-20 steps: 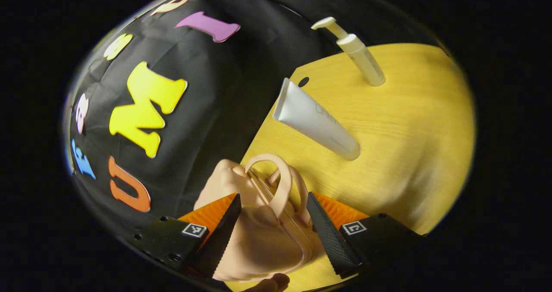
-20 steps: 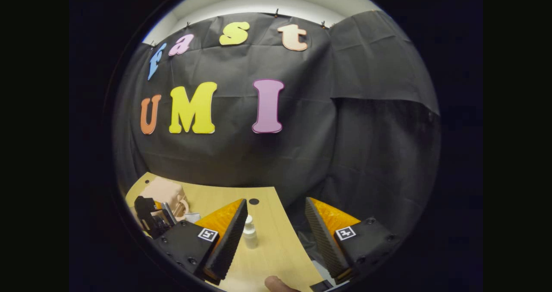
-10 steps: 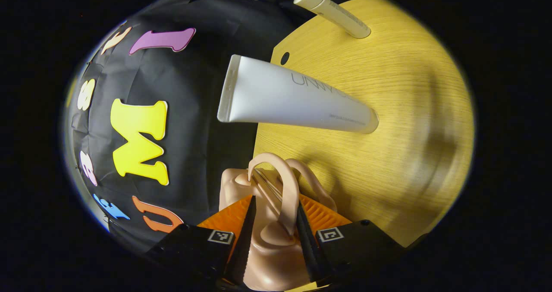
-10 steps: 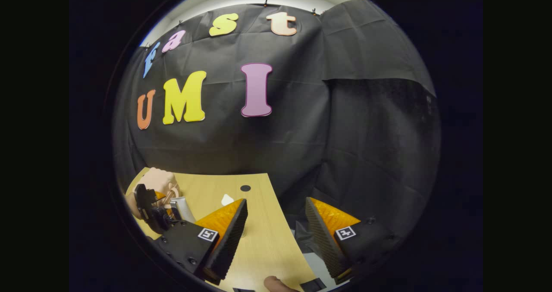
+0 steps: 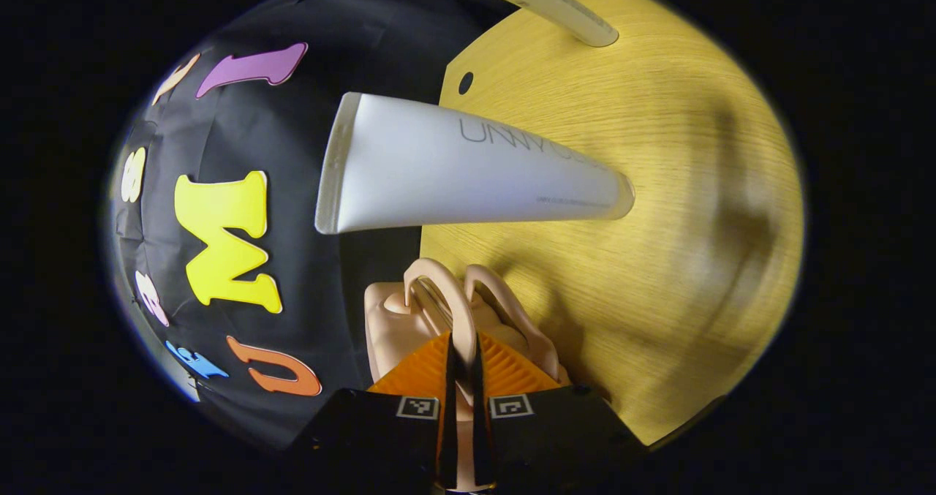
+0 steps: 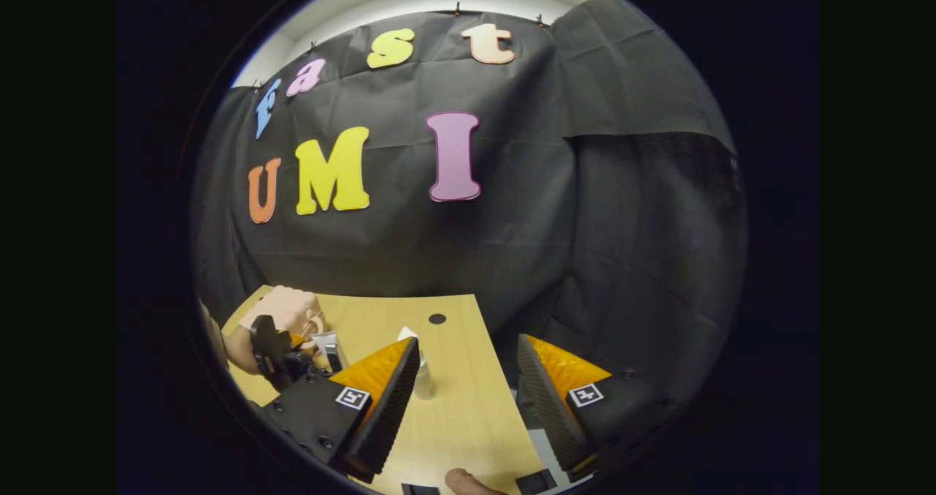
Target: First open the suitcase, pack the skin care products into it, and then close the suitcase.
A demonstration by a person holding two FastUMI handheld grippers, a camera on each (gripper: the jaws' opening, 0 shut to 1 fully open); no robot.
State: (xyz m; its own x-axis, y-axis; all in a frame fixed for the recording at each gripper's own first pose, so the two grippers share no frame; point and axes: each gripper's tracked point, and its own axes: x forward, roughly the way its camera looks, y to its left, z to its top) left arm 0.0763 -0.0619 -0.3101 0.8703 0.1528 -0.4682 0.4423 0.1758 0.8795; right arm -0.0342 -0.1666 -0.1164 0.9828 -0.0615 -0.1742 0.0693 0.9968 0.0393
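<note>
The left tongs are clamping the suitcase handle while the right tongs are hanging apart.

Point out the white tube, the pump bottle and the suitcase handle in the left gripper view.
White tube (image 5: 468,169): left gripper view, middle of its body.
Pump bottle (image 5: 556,14): left gripper view, on its body.
Suitcase handle (image 5: 447,297): left gripper view, the arch above the closed fingers.

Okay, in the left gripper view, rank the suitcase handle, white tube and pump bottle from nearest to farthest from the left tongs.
1. Suitcase handle: pinched between the left tongs, bottom centre.
2. White tube: beyond the suitcase, mid-view.
3. Pump bottle: at the top edge, farthest.
</note>
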